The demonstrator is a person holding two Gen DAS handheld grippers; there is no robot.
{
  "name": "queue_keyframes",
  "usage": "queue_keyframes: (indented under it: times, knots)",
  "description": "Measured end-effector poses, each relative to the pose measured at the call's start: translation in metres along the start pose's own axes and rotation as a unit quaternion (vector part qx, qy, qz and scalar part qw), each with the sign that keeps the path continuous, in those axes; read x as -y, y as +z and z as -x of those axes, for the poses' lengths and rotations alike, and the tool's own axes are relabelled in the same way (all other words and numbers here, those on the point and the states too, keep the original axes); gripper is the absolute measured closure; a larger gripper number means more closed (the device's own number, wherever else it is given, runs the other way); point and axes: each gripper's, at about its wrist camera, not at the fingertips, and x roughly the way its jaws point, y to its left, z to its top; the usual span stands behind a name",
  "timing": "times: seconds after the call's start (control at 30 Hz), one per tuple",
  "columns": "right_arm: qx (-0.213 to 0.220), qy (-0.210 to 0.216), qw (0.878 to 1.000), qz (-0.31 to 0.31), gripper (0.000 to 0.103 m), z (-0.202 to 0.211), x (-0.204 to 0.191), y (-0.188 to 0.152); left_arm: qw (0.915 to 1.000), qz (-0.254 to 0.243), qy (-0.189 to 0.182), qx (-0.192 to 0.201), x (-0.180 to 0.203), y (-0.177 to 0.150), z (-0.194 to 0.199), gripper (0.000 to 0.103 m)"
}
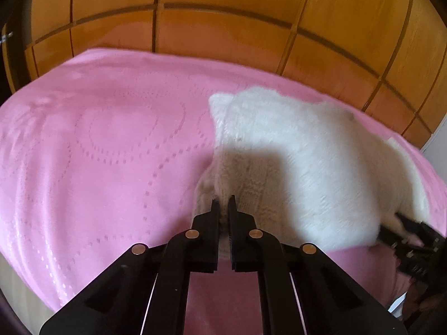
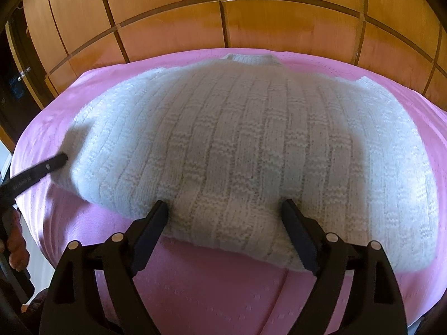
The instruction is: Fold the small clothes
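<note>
White knit sweater (image 2: 237, 145) lies flat on the pink bed (image 2: 223, 293), collar pointing away. Left gripper (image 1: 223, 205) pinches its hem corner; right gripper (image 2: 225, 209) fingers are spread, straddling the hem just ahead.

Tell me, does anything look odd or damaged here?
Nothing stands out. The white knitted sweater lies on the pink blanket, undamaged. The left tool is shut on its edge; the right tool is open at the hem.
</note>
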Motion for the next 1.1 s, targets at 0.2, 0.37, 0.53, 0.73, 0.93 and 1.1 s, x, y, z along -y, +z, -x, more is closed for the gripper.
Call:
queue_keyframes:
  times: [0.2,0.37,0.53,0.73,0.93,1.1]
  knots:
    - [0.000,0.008,1.000,-0.004,0.018,0.003,0.003,-0.001,0.9995,0.027,-0.015,-0.012,-0.014,-0.008,-0.001,0.098]
    - [0.020,0.028,0.999,-0.034,0.020,0.027,0.022,0.007,0.9980,0.056,-0.027,-0.003,-0.016,0.002,0.014,0.085]
    - [0.067,-0.016,0.992,-0.103,0.019,0.057,0.079,0.021,0.9988,0.032,-0.010,0.037,-0.001,0.005,0.037,0.058]
    - [0.017,-0.055,0.974,-0.218,0.029,0.041,0.161,0.007,0.9981,-0.020,0.006,0.058,0.025,0.008,0.044,0.057]
    - [0.049,-0.032,0.974,-0.217,0.018,0.059,0.167,-0.005,0.9983,-0.047,0.005,0.034,0.040,0.004,0.036,0.057]
    - [0.046,-0.001,0.961,-0.273,0.015,0.060,0.195,-0.017,0.9974,-0.064,0.022,0.023,0.053,0.002,0.029,0.057]
